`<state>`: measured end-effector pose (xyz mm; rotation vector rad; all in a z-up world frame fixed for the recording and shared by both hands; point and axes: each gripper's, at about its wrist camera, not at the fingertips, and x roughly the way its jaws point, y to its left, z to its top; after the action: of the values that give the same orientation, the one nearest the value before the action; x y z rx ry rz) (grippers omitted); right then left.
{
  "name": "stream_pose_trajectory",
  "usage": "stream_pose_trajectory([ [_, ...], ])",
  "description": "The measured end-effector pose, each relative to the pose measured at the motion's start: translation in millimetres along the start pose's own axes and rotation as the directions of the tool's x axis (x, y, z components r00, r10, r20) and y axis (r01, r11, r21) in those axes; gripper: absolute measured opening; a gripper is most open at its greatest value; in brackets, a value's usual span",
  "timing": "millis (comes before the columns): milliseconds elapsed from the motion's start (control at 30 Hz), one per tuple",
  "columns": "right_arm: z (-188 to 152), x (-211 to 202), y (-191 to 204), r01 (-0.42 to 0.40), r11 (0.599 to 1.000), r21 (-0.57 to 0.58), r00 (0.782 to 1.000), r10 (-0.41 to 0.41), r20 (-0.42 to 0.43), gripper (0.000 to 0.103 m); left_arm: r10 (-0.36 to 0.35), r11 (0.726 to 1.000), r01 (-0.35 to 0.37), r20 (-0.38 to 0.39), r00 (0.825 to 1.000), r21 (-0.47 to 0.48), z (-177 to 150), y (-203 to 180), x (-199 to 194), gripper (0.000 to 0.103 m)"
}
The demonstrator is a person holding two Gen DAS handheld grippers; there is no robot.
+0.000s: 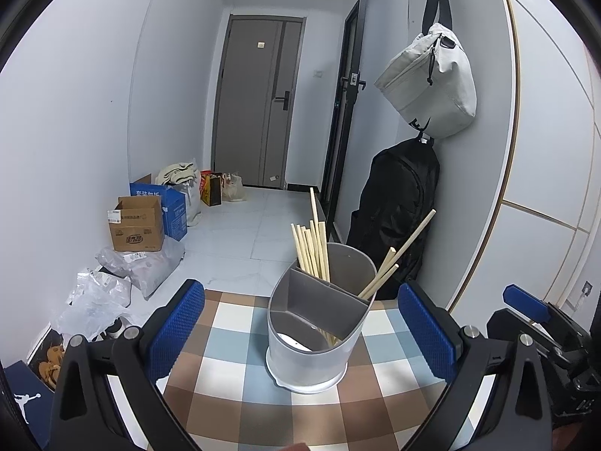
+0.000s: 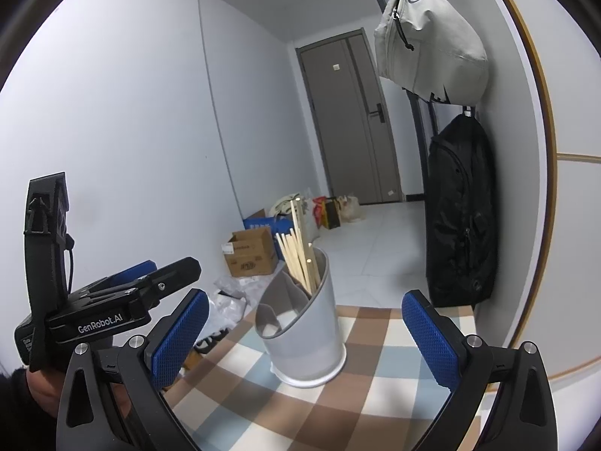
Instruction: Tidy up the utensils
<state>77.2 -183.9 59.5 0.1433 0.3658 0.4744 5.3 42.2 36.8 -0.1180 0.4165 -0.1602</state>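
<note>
A grey utensil holder (image 1: 319, 323) with inner dividers stands on the checkered tablecloth (image 1: 233, 372). Several wooden chopsticks (image 1: 311, 250) stand in its far compartment and others (image 1: 390, 263) lean right in a side compartment. My left gripper (image 1: 300, 334) is open and empty, its blue pads either side of the holder. In the right wrist view the holder (image 2: 304, 327) with chopsticks (image 2: 300, 255) sits ahead of my right gripper (image 2: 306, 342), which is open and empty. The left gripper's body (image 2: 112, 300) shows at the left there.
The table (image 2: 375, 387) ends just behind the holder. A black backpack (image 1: 394, 221) and a grey bag (image 1: 432, 82) hang on the right wall. Cardboard boxes (image 1: 137, 223) and plastic bags (image 1: 112, 285) lie on the floor at the left. A door (image 1: 259, 112) is at the far end.
</note>
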Motion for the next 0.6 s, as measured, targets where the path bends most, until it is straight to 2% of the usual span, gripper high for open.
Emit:
stream_pose_trajectory([
  [600,-0.6,1.1,-2.5,0.01,1.0,0.011,1.0,-0.009,-0.006,0.103,-0.019,1.0,0.019,0.008,1.0,-0.002,0.5,-1.1,-2.4,0.1],
])
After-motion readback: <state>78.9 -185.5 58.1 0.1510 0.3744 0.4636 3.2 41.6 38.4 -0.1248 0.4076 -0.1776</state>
